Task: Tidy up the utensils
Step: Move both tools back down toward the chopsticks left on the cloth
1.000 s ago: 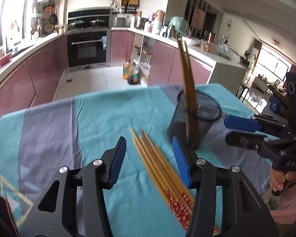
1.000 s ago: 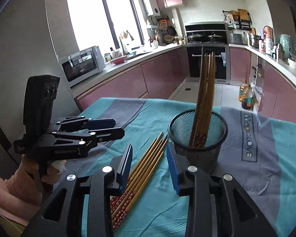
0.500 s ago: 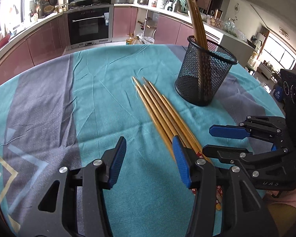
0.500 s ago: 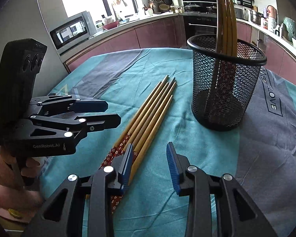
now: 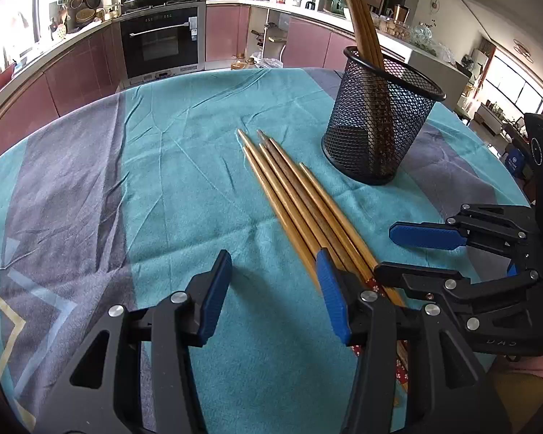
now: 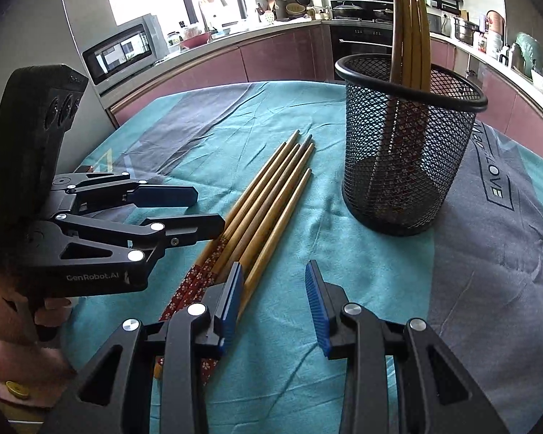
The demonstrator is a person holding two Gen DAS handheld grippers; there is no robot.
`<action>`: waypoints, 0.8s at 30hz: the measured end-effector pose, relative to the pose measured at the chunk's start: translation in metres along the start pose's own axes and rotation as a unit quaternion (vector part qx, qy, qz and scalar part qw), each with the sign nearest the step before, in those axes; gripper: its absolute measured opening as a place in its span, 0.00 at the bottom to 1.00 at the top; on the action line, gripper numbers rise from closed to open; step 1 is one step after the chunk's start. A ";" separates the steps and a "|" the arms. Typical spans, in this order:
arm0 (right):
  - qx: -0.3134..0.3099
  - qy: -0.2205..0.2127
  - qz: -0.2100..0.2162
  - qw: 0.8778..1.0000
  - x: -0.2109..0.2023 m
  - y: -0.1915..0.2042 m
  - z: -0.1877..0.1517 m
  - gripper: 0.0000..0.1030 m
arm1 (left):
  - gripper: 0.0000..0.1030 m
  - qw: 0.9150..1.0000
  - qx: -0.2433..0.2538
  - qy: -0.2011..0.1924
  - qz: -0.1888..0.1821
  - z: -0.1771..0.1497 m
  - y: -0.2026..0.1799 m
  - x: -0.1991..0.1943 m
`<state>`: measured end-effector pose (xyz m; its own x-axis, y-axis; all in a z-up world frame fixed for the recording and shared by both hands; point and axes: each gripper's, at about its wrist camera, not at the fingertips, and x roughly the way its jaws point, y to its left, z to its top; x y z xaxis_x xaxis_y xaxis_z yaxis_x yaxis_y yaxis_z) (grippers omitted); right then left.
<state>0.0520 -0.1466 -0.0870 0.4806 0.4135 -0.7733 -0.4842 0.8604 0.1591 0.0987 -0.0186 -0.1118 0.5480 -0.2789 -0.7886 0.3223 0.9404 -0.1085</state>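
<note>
Several wooden chopsticks (image 5: pixel 300 199) with red patterned ends lie side by side on the teal tablecloth; they also show in the right wrist view (image 6: pixel 268 209). A black mesh holder (image 5: pixel 380 130) stands upright behind them with a few chopsticks in it; it also shows in the right wrist view (image 6: pixel 409 144). My left gripper (image 5: pixel 273 293) is open and empty, low over the cloth, just left of the chopsticks' red ends. My right gripper (image 6: pixel 273 303) is open and empty, just right of the same ends. Each gripper shows in the other's view: right (image 5: pixel 412 253), left (image 6: pixel 195 209).
The table is covered by a teal and grey cloth (image 5: pixel 126 188). Behind it are kitchen counters with pink cabinets, an oven (image 5: pixel 163 47) and a microwave (image 6: pixel 123 54). The table edge drops off close behind the holder.
Both grippers have come down from above the holder toward the cloth, closing in on the red ends of the lying chopsticks. Both stayed open.
</note>
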 end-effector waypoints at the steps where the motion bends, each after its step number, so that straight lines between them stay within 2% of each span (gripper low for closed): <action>1: -0.001 0.001 -0.001 1.000 0.001 0.000 0.000 0.32 | 0.47 1.000 0.000 0.001 0.001 0.002 -0.001 0.002; 7: -0.004 0.002 -0.006 1.000 0.005 0.000 0.001 0.31 | 0.47 1.000 0.005 0.003 0.006 0.006 -0.003 0.006; 12: -0.004 0.002 -0.011 1.000 0.007 -0.003 0.004 0.22 | 0.46 1.000 0.004 0.004 0.011 0.009 -0.002 0.010; 24: 0.004 0.002 -0.011 1.000 0.014 -0.010 0.014 0.16 | 0.32 1.000 0.014 0.012 0.025 0.018 -0.004 0.022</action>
<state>0.0737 -0.1449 -0.0910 0.4879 0.3930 -0.7794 -0.4669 0.8720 0.1473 0.1235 -0.0325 -0.1174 0.5449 -0.2260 -0.8075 0.3168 0.9471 -0.0513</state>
